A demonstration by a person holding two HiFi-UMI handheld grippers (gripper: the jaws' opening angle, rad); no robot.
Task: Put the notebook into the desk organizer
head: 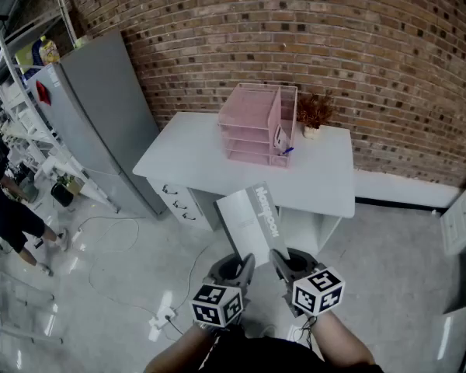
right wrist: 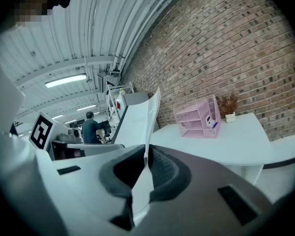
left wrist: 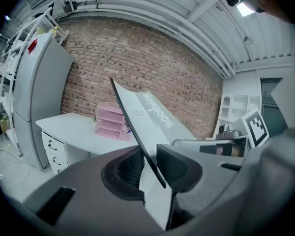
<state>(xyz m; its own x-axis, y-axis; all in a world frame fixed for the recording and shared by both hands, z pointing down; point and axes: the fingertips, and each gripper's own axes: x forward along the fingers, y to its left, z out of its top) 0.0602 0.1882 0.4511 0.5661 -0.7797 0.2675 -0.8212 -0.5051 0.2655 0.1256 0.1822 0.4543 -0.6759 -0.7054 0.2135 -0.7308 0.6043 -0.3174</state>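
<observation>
Open floor lay ahead of me up to the white desk (head: 186,158), whose front was bare. A grey fridge (head: 101,123) closed its left side; the pink organizer (head: 252,119) and 1 plant (head: 314,113) crowded the back.

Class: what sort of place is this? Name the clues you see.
Probably a workshop or lab space: bare brick wall, loaded metal shelving and exposed ceiling pipes.
</observation>
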